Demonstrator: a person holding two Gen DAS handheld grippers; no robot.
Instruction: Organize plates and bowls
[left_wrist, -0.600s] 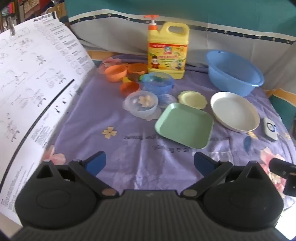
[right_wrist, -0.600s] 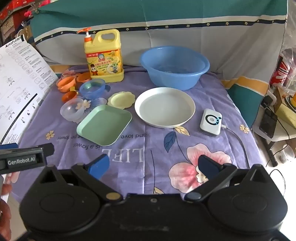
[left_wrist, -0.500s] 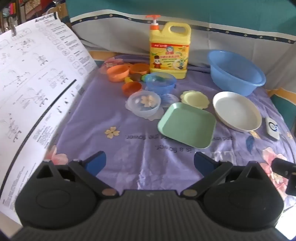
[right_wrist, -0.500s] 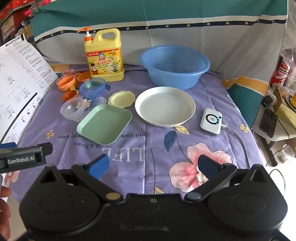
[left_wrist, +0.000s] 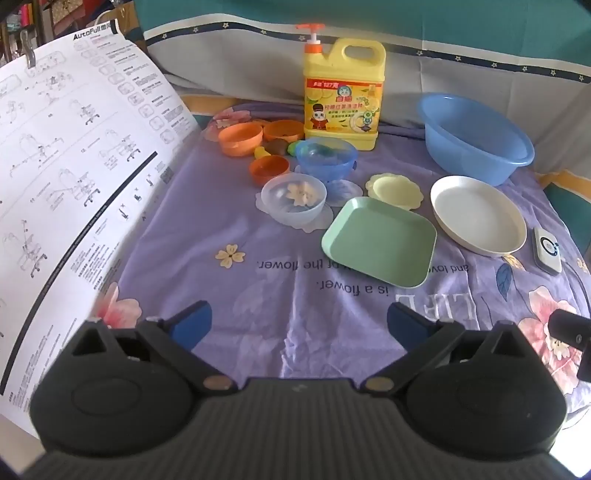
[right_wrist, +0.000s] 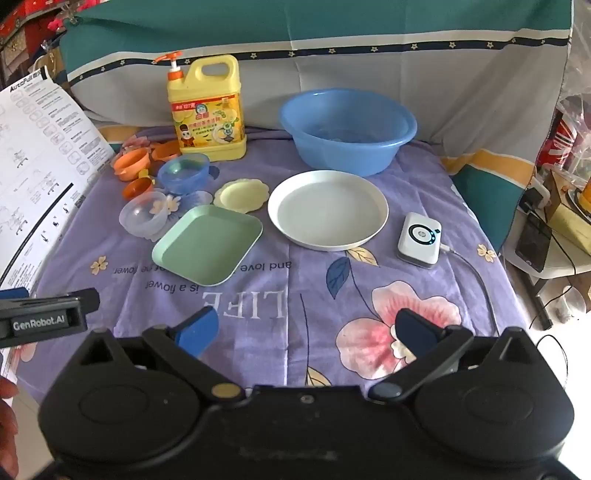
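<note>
Both grippers hang over the table's near edge, the left gripper (left_wrist: 297, 325) and right gripper (right_wrist: 306, 330) tilted down with jaws spread wide and nothing between them, so I'd say they're sizing up a first pick. Mid-table lie the green square plate (right_wrist: 208, 245) and white round plate (right_wrist: 328, 210), apart, unstacked. Toward the far left corner cluster the clear bowl (left_wrist: 293, 199), blue bowl (left_wrist: 327, 158) and orange bowls (left_wrist: 240, 138); the blue basin (right_wrist: 347, 129) waits at the far edge.
</note>
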